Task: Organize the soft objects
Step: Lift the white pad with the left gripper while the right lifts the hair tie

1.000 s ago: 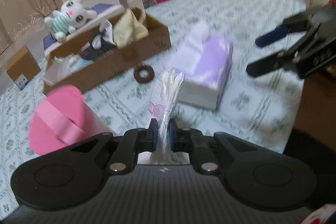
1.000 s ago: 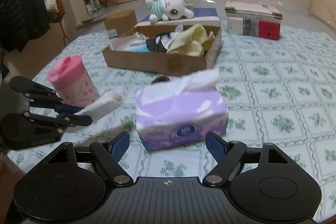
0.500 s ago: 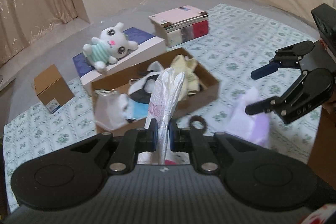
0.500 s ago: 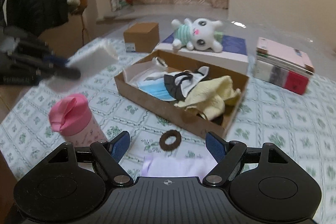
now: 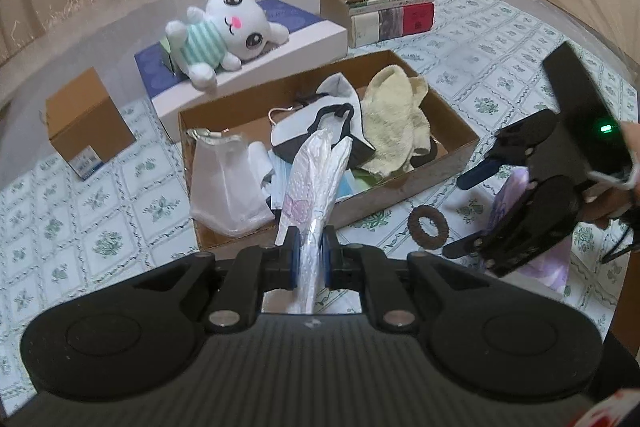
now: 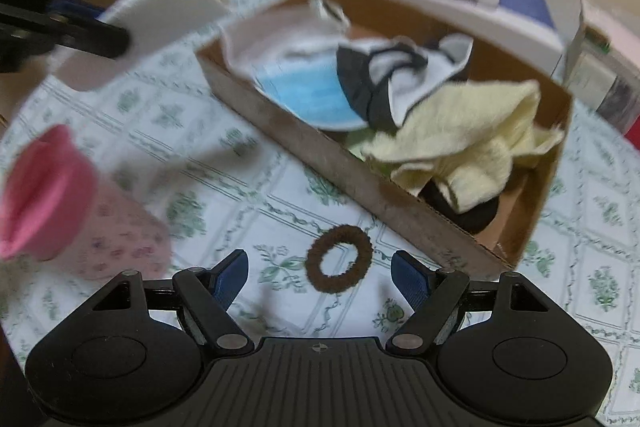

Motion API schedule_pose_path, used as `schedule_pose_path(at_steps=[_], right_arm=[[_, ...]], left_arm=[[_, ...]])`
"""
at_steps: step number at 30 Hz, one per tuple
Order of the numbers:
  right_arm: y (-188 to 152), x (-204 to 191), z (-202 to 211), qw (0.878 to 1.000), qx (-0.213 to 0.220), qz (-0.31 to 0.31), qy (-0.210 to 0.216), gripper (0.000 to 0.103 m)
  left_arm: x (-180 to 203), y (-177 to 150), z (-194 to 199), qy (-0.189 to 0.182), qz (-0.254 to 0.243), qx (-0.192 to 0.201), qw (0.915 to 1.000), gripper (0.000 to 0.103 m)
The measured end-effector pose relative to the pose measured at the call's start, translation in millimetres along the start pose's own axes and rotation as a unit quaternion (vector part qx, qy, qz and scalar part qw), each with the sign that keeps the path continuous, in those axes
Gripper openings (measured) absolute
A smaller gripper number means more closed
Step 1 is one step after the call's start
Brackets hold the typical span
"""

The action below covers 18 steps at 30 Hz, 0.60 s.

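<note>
My left gripper (image 5: 310, 255) is shut on a white plastic-wrapped packet (image 5: 316, 183) and holds it in the air over the near wall of the open cardboard box (image 5: 460, 163). A yellow cloth (image 5: 396, 123), a black-and-white garment (image 5: 320, 123), a white pouch (image 5: 224, 183) and a blue mask (image 6: 308, 95) lie in the box. A brown hair tie (image 6: 339, 264) lies on the tablecloth just in front of the box. My right gripper (image 6: 320, 267) hangs open right over the hair tie and touches nothing. Seen from the right wrist, the left gripper (image 6: 116, 41) and its packet (image 6: 160, 11) are blurred at the upper left.
A plush bunny (image 5: 228, 27) lies on a white and blue box behind the cardboard box. A stack of books (image 5: 376, 7) stands at the back right, a small brown carton (image 5: 84, 123) at the left. A pink-lidded tub (image 6: 52, 195) and a purple tissue pack (image 5: 516, 187) stand near the front.
My left gripper carried the packet from beside the tissue pack up to the box's near wall. My right gripper moved off the tissue pack and came forward over the hair tie, still open.
</note>
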State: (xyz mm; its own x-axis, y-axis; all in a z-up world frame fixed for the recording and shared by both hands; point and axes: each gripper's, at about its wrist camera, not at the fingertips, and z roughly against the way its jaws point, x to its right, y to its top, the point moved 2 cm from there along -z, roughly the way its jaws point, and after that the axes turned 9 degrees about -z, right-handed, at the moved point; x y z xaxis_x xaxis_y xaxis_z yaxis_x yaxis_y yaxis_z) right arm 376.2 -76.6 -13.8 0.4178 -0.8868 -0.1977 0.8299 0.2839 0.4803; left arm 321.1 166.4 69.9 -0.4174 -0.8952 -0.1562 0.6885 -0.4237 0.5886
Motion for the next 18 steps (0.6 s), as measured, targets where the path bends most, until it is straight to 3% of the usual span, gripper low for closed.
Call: schedule_pose_path(at_steps=[7,8,9,11,12,13,18], right_arm=[[5.4,3.8,-38.8,0.999,-0.046,0.005,-0.022,0.077],[3.8,2.7,-42.7,0.998,-0.05,0.011,-0.022,0.073],[2.4,1.8,-45.1,0.998,-0.054,0.015,-0.022,0.061],[-0.5,0.6,-45.3,0.998,-0.05,0.019,-0.026,0.052],[-0.7,0.2,-44.4,0.998,-0.047,0.021,-0.027,0.04],[-1.0,0.1,-42.3,0.999,-0.043,0.019,-0.025,0.019],[-1.9,-4.9,-18.3,1.0,-0.004,0.016,-0.019,0.017]], left_arm=[[-13.7,-7.1,-18.9,-0.007,0.015,-0.01,0.9998,0.01],[-14.9,-8.1,-20.5,-0.008,0.016,-0.011,0.9998,0.01],[-15.6,-8.8,-21.9,-0.008,0.018,-0.011,0.9998,0.01],[-17.7,-10.2,-23.9,-0.008,0.021,-0.013,0.9997,0.01],[-18.3,-10.9,-24.2,-0.008,0.023,-0.013,0.9996,0.01],[-18.8,-11.3,-24.4,-0.008,0.025,-0.013,0.9996,0.01],[-20.5,-13.8,-16.8,-0.005,0.035,-0.007,0.9993,0.01]])
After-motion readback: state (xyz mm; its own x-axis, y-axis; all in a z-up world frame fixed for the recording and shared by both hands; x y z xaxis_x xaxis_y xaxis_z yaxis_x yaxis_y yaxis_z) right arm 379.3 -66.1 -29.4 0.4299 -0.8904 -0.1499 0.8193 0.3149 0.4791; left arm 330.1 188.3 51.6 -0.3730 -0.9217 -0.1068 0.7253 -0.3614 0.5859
